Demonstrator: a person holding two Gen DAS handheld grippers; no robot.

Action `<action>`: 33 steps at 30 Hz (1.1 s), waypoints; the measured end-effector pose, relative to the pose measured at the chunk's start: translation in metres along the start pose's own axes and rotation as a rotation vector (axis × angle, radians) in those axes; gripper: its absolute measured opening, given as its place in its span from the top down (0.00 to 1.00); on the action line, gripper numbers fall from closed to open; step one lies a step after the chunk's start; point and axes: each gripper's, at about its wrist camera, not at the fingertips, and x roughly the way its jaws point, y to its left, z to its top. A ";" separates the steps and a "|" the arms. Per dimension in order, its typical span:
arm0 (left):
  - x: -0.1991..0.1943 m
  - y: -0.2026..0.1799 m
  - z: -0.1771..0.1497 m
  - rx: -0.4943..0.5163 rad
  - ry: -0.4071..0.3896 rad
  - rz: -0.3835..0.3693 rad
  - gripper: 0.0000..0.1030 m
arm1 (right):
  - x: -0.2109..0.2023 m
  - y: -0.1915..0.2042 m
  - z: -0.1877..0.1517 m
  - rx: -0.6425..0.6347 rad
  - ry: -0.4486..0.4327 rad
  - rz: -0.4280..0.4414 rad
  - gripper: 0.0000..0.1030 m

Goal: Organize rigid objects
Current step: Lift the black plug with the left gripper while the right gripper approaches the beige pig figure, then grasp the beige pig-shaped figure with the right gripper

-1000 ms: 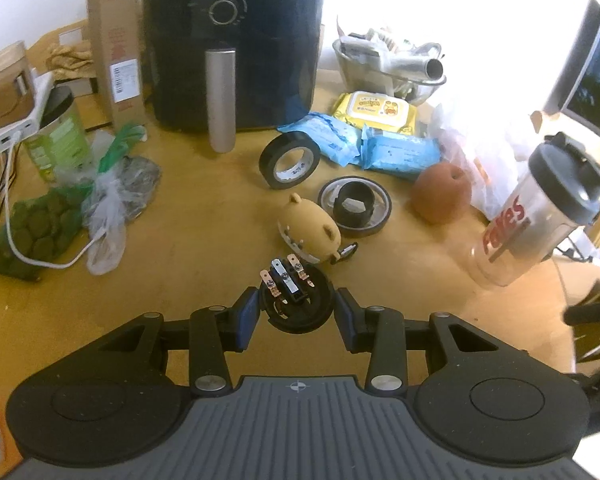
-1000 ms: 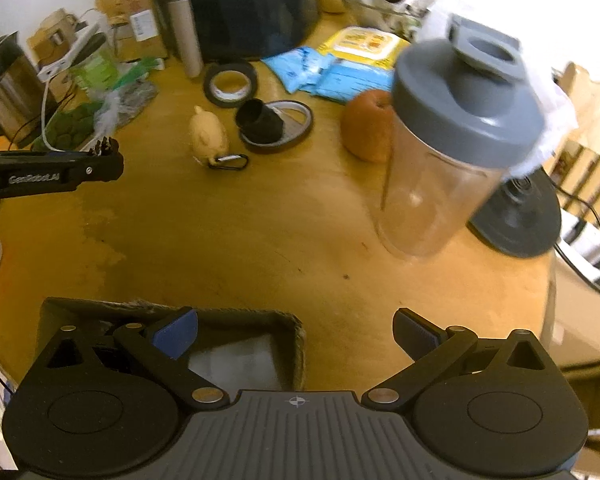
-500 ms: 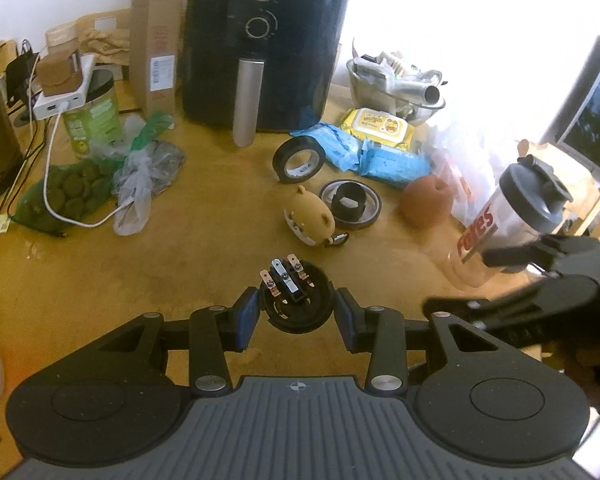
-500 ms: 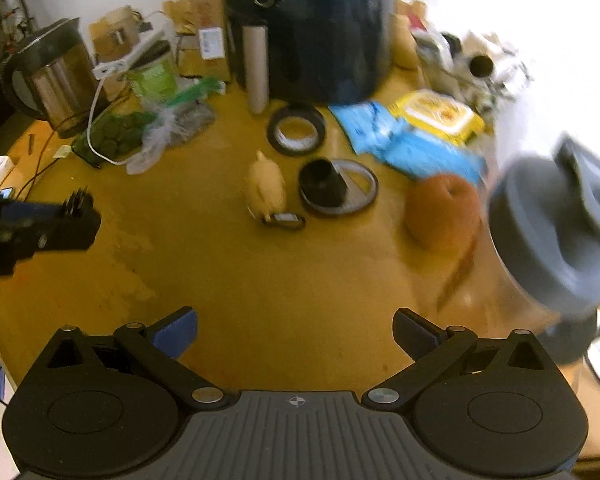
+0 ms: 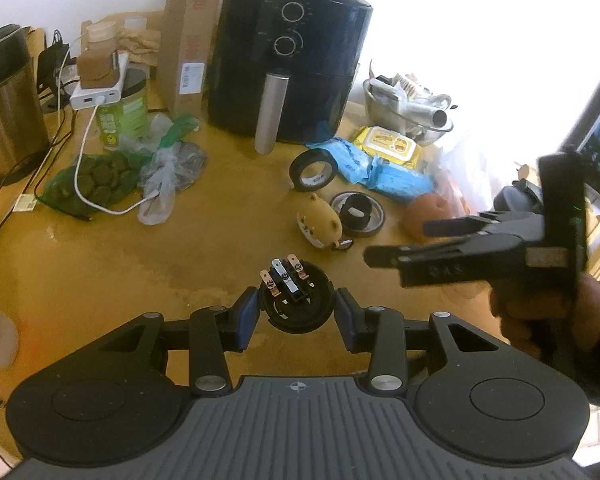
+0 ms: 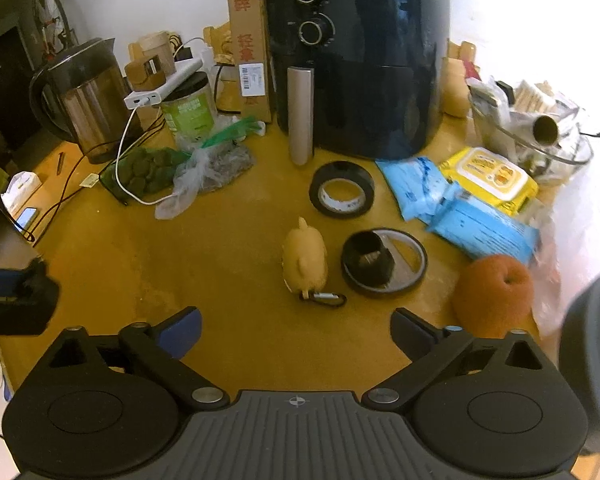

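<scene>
My left gripper is shut on a round black electrical connector with copper terminals, held above the wooden table. My right gripper is open and empty above the table's near part; it also shows from the side in the left wrist view. Ahead lie a tan bear keychain, a black tape roll, a round lid with a black cup and an orange-brown ball. The shaker bottle's grey lid is blurred at the right edge.
A black air fryer stands at the back with a cardboard box. A kettle, green tin, bags and a white cable lie at the left. Blue and yellow wipe packs and a metal bowl are at the right.
Both grippers have pulled back and risen, so more of the table shows. My right gripper has swung left, away from the shaker bottle. The left still holds the connector.
</scene>
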 end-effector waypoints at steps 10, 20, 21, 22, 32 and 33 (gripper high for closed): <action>-0.008 0.009 -0.022 -0.041 0.034 0.012 0.61 | 0.033 0.008 0.011 -0.038 -0.002 0.032 0.36; -0.008 0.021 -0.038 -0.101 0.064 0.022 0.61 | 0.072 0.009 0.017 -0.063 0.021 -0.006 0.48; -0.008 0.023 -0.038 -0.107 0.065 0.023 0.61 | 0.075 0.008 0.019 -0.063 0.023 -0.010 0.48; -0.007 0.024 -0.039 -0.111 0.065 0.024 0.61 | 0.078 0.008 0.020 -0.062 0.025 -0.012 0.48; -0.008 0.030 -0.034 -0.129 0.061 0.036 0.61 | 0.110 0.008 0.036 -0.087 0.067 -0.027 0.48; -0.008 0.030 -0.033 -0.129 0.060 0.039 0.61 | 0.114 0.008 0.037 -0.084 0.075 -0.028 0.48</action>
